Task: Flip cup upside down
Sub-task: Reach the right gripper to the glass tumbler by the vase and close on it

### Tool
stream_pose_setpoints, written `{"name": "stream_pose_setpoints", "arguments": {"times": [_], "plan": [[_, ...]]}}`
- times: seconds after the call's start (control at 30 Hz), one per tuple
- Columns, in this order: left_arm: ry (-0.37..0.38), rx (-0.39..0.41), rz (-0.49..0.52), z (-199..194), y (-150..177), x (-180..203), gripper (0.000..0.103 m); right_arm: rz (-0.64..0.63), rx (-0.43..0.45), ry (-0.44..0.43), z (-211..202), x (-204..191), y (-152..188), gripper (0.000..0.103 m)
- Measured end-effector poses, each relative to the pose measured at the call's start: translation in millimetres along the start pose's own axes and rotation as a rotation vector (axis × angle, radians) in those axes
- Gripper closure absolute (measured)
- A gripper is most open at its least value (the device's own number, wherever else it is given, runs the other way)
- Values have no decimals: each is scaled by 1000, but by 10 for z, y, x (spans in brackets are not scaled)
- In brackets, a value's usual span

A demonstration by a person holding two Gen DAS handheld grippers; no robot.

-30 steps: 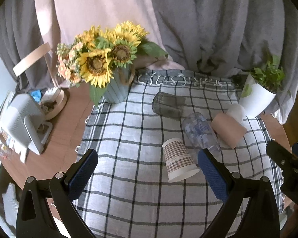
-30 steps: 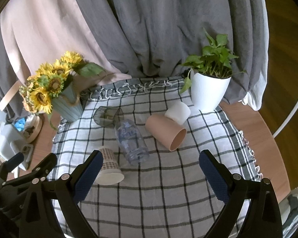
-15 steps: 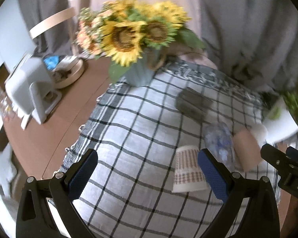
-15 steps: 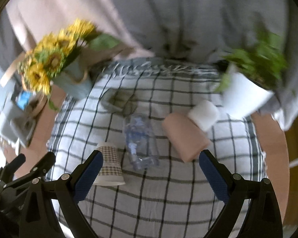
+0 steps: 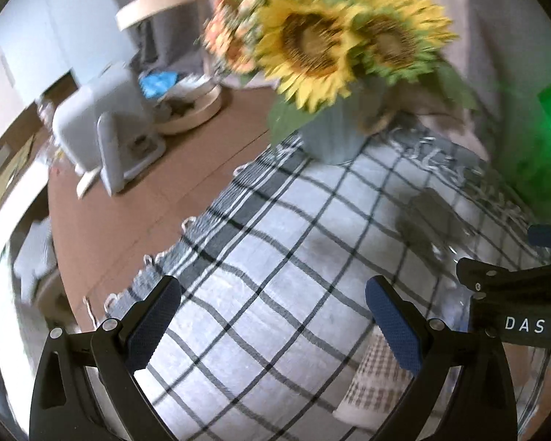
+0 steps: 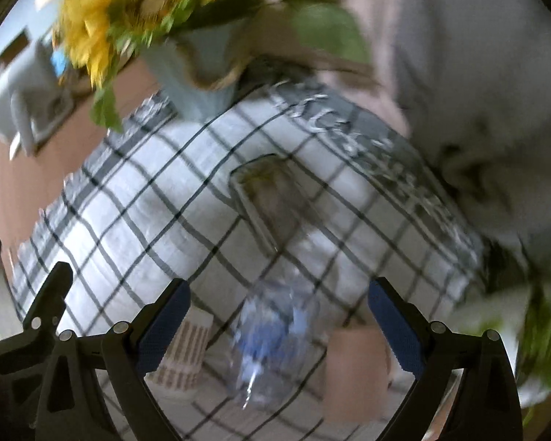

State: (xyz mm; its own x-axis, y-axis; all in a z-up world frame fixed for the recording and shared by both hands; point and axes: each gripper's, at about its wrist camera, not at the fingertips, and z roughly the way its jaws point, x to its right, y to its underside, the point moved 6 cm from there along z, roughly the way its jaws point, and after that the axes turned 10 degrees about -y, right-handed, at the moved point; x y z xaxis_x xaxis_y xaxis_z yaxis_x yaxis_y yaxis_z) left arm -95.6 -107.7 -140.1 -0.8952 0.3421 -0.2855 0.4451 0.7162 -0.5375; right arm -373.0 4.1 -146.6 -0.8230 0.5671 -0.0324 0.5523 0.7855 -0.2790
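Several cups lie on their sides on a checked cloth (image 5: 275,257). A brown-checked paper cup (image 5: 376,382) lies behind my left gripper's right finger; it also shows in the right wrist view (image 6: 185,352). A clear plastic cup (image 6: 272,341) lies between my right gripper's fingers, low over the cloth. A tan cup (image 6: 356,371) lies to its right. A dark glass tumbler (image 6: 272,194) lies farther back, also in the left wrist view (image 5: 433,220). My left gripper (image 5: 272,316) and right gripper (image 6: 279,319) are both open and empty.
A blue vase of sunflowers (image 5: 330,136) stands at the cloth's far left corner. A white appliance (image 5: 103,132) and a round tray (image 5: 191,106) sit on the wooden table at left. Grey and pink curtains (image 6: 477,73) hang behind. The right gripper's body (image 5: 514,301) shows at the left view's right edge.
Both grippers have moved forward and lower toward the cloth, swinging left; the cups now sit near the bottom of both views. Both stay open.
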Motion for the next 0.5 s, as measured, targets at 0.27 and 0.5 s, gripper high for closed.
{"name": "stream_pose_setpoints", "arguments": {"times": [0.27, 0.5], "plan": [[-74, -55, -92, 266, -135, 154, 1, -208, -130, -44, 519, -26, -484, 6], [-140, -36, -68, 347, -225, 367, 1, -271, -196, -67, 901, 64, -628, 6]]}}
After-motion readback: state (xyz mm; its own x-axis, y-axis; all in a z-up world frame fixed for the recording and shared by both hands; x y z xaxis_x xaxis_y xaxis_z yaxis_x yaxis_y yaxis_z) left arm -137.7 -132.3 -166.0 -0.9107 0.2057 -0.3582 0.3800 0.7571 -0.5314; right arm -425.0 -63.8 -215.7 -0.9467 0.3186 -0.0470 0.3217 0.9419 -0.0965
